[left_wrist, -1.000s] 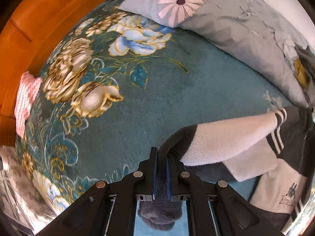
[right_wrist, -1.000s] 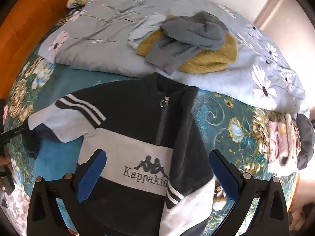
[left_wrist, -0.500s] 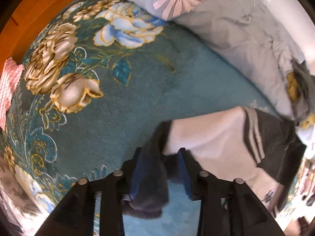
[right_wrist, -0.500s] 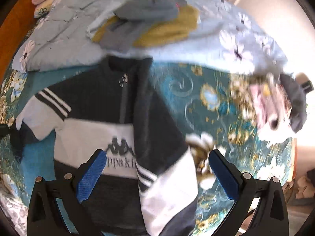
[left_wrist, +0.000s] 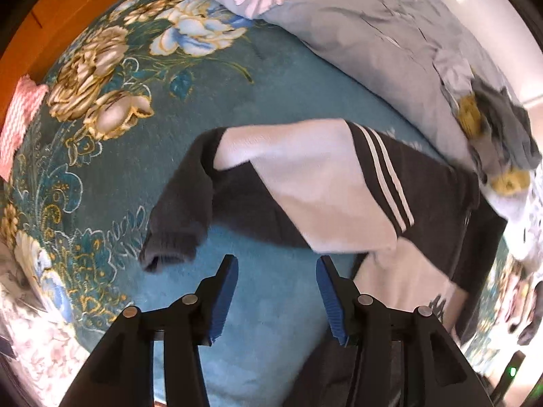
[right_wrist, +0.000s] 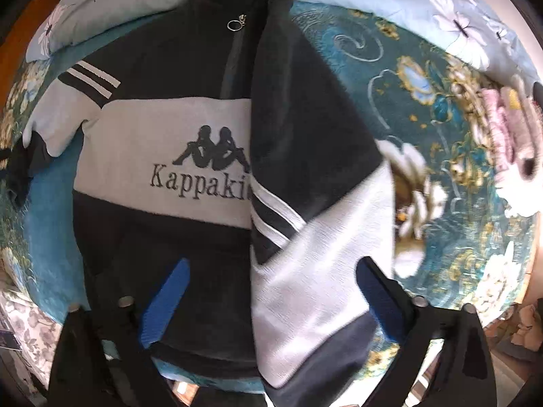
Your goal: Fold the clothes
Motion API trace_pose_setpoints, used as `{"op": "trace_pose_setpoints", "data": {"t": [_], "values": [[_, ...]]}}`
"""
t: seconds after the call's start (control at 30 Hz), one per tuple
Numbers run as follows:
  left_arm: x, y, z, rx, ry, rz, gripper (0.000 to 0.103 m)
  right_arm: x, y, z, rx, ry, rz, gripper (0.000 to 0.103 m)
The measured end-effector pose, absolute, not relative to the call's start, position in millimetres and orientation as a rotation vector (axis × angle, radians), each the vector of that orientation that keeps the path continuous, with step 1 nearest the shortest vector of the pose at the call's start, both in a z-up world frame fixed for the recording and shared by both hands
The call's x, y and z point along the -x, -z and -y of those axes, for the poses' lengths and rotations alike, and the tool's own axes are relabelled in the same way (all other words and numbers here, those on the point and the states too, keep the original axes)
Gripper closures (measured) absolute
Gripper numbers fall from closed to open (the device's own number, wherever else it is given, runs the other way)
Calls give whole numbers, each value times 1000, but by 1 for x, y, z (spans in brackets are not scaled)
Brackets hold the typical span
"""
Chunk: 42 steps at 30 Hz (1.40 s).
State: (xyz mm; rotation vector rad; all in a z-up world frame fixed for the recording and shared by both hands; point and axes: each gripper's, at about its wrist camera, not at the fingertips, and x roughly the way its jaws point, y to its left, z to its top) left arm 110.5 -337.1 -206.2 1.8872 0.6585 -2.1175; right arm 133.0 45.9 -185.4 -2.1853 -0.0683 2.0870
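A black and white zip sweater with a printed logo lies face up on the teal floral blanket. Its right sleeve is folded over the chest. In the left wrist view the other sleeve stretches out to the side, its dark cuff resting on the blanket just ahead of my left gripper. That gripper is open and empty. My right gripper hangs open above the sweater's lower part, with the folded sleeve between its spread fingers but not held.
A grey flowered duvet lies along the far side with a pile of grey and yellow clothes on it. Folded pink clothes sit at the right. A pink checked cloth lies by the wooden headboard.
My left gripper opened and let go of the sleeve cuff, which now lies on the blanket. The right gripper moved closer, down over the sweater, staying open.
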Motion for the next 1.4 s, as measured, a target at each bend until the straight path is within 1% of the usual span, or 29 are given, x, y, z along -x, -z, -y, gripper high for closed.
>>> {"op": "trace_pose_setpoints", "data": {"t": [0.07, 0.1, 0.13, 0.17, 0.23, 0.33, 0.47, 0.5, 0.6, 0.63, 0.73, 0.83, 0.93, 1.0, 1.03, 1.07, 1.1, 1.13, 1.4], "values": [[-115, 202, 332, -1887, 2112, -642, 50, -129, 199, -48, 2214, -2061, 58, 32], [-118, 201, 331, -1885, 2107, -640, 50, -127, 205, -50, 2228, -2046, 52, 36], [-120, 200, 330, -1884, 2101, -638, 50, -126, 211, -53, 2246, -2026, 35, 50], [-122, 199, 327, -1882, 2094, -639, 50, -125, 215, -56, 2261, -2002, 25, 68], [-125, 198, 321, -1878, 2085, -642, 49, -124, 221, -63, 2279, -1967, 3, 84], [-127, 197, 309, -1872, 2082, -646, 49, -124, 212, -81, 2273, -1996, -103, 91], [-125, 195, 292, -1878, 2085, -659, 49, -122, 188, -123, 2191, -2031, -122, 92], [-125, 195, 286, -1881, 2087, -659, 49, -120, 183, -137, 2168, -2030, -106, 92], [-125, 195, 277, -1890, 2089, -655, 49, -107, 167, -180, 2085, -2029, -19, 99], [-126, 196, 274, -1895, 2088, -651, 49, -101, 161, -194, 2048, -2030, 23, 100], [-128, 197, 266, -1908, 2078, -637, 49, -75, 145, -234, 1979, -2051, 28, 100], [-130, 199, 260, -1919, 2068, -625, 49, -50, 134, -248, 1953, -2104, -102, 99], [-130, 200, 256, -1924, 2058, -618, 49, -50, 131, -239, 1968, -2169, -234, 99], [-128, 199, 254, -1926, 2059, -617, 49, -61, 133, -226, 2001, -2200, -313, 91], [-127, 199, 252, -1927, 2063, -616, 49, -68, 136, -221, 2018, -2208, -336, 75], [-126, 198, 251, -1928, 2067, -615, 48, -76, 138, -215, 2035, -2216, -358, 53], [-124, 198, 248, -1933, 2071, -610, 47, -83, 141, -210, 2051, -2224, -380, 45], [-123, 199, 246, -1939, 2075, -604, 45, -90, 146, -205, 2084, -2209, -379, 43], [-117, 201, 226, -1997, 2100, -559, 44, -149, 191, -160, 2360, -2048, -348, 43]]}}
